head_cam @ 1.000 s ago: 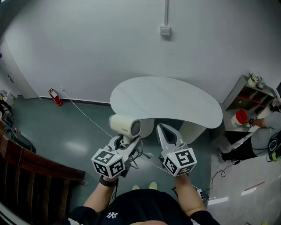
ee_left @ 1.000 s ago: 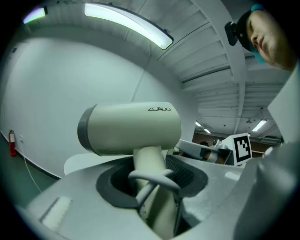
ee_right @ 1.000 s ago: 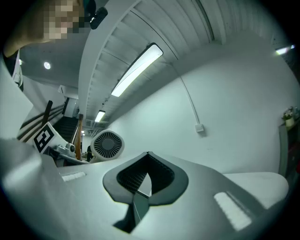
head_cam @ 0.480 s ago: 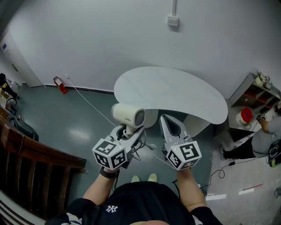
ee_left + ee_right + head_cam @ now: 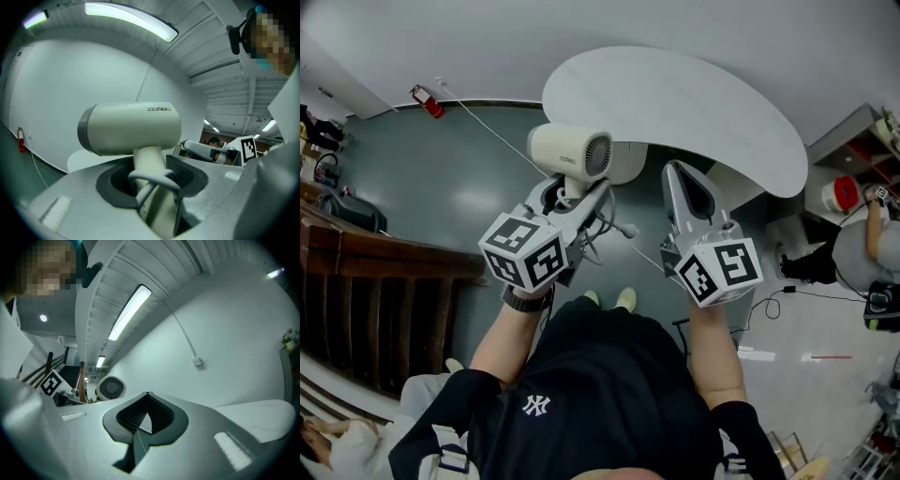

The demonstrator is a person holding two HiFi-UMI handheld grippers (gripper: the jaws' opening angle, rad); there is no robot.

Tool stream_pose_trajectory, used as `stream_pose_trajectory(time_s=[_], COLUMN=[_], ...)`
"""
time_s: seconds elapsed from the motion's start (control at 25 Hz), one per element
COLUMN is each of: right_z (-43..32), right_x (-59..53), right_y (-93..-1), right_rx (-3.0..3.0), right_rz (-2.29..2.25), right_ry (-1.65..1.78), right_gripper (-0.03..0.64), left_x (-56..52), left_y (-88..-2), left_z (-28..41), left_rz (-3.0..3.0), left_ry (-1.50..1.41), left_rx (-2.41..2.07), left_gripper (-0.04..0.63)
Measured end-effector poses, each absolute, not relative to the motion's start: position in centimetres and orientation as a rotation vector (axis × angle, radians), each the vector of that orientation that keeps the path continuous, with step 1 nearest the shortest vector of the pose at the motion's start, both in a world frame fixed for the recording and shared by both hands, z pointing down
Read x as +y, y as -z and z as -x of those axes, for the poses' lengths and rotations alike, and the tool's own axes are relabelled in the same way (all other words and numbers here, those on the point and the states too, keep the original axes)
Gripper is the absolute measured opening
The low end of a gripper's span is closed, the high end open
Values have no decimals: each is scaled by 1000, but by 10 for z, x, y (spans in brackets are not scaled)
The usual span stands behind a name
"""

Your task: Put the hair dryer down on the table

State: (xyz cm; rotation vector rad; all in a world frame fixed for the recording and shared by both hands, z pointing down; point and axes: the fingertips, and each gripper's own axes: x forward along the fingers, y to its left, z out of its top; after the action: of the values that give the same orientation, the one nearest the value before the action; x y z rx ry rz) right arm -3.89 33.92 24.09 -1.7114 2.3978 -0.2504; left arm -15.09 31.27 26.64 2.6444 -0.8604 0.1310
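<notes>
we see the left claw (image 5: 569, 208) closed on the dryer (image 5: 570, 150) by its handle. in the left claw view the claw (image 5: 155, 183) has its 2 jaws pressed against the cream handle from either side, and the dryer (image 5: 130, 129) stands upright above them with its barrel level and its grey end to the left. a loop of cord (image 5: 151, 177) crosses the handle just above the jaws. in the head view the cord (image 5: 614, 225) curls beside the left claw and runs off toward the right claw (image 5: 679, 178).

the dryer is off the bench (image 5: 675, 94). it hangs in the air at the bench's near edge, over the floor (image 5: 469, 187), with its round rear grille turned toward the right claw.

the right claw holds nothing. in its own view the right claw (image 5: 145, 414) has both jaws brought together so the tips meet, with only a thin slit between the ribbed pads. the dryer's grille (image 5: 111, 387) shows to its left and the bench (image 5: 262, 411) lies to its right. the 2 claws sit side by side, near each other but apart.

a red extinguisher (image 5: 425, 100) stands by the far wall, and a shelf (image 5: 861, 141) is at the right beyond the bench.
</notes>
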Motion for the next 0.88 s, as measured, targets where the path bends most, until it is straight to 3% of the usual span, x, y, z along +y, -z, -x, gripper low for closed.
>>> stream_pose_trajectory(time_s=[0.48,0.88], right_z=[6,-4], right_x=[308,211], right_y=[-273,-292], right_rx=[2384,2393], right_rz=[1724,1785], right_ry=[302,326], right_gripper=[21,21], left_x=[280,181], left_y=[-297,-323], left_z=[120,105], left_rz=[-2611,-2596], left_ry=[-186,-216], left_rx=[-876,-832], left_gripper=[193,193])
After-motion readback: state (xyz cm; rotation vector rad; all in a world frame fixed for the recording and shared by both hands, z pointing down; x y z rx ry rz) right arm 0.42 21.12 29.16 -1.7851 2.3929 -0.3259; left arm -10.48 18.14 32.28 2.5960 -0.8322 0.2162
